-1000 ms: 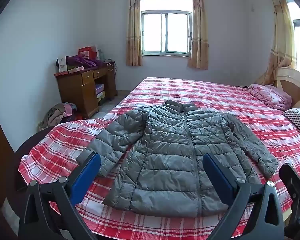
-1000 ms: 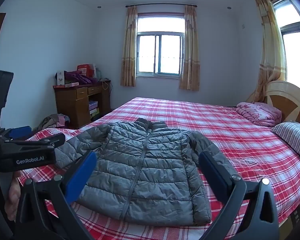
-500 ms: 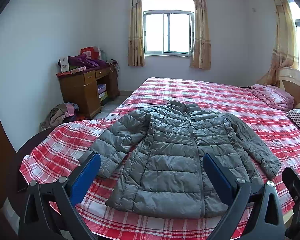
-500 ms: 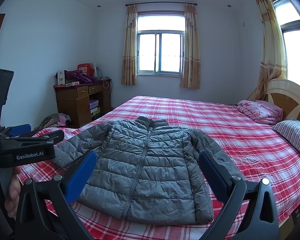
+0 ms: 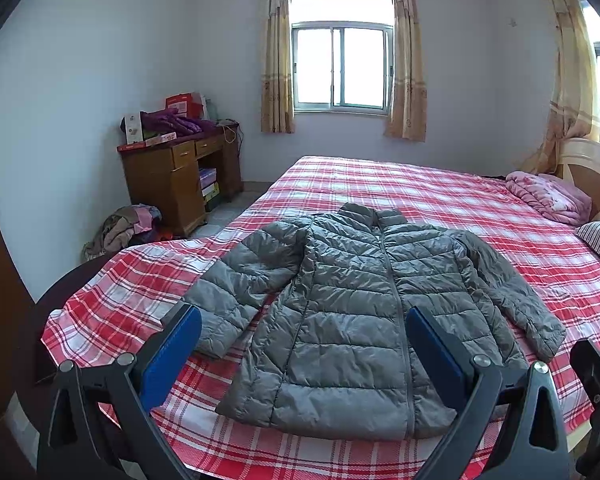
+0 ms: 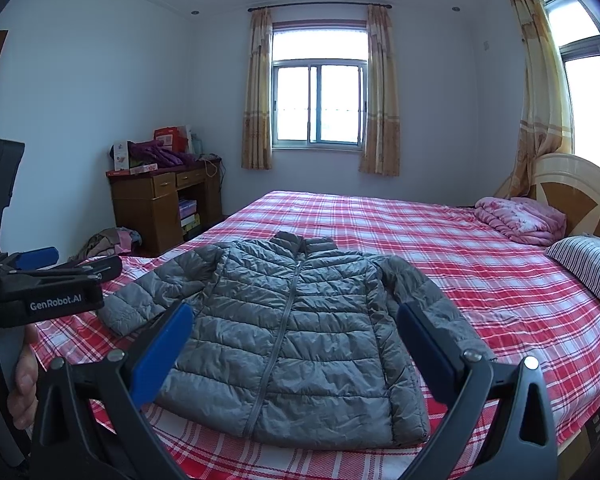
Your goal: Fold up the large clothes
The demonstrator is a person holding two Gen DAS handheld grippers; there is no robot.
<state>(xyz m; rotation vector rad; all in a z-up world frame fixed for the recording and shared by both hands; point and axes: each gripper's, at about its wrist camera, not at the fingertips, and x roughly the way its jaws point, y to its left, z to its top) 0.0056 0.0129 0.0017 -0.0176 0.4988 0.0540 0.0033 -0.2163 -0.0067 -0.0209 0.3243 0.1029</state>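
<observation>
A: Grey quilted jacket lies flat on the red plaid bed, front up, zip closed, both sleeves spread out to the sides, hem toward the near edge.

B: And what has changed in the last second?

A: Very little. Both cameras have shifted slightly, so the jacket sits a touch differently in each view, but the garment itself has not moved. No sleeve is turned in and no crease has been started.

B: So the fold has not begun?

A: That's my reading. The left hand-held gripper hangs above the hem with its blue pads wide apart and nothing between them. The right hand-held gripper is the same: spread wide, empty, poised over the lower half of the jacket.

B: Anything in the way?

A: Not near the jacket. A pink quilt and a striped pillow sit well apart, up by the headboard. I'd guess the next step is to come down on a sleeve or side edge, each gripper taking its own side.
</observation>
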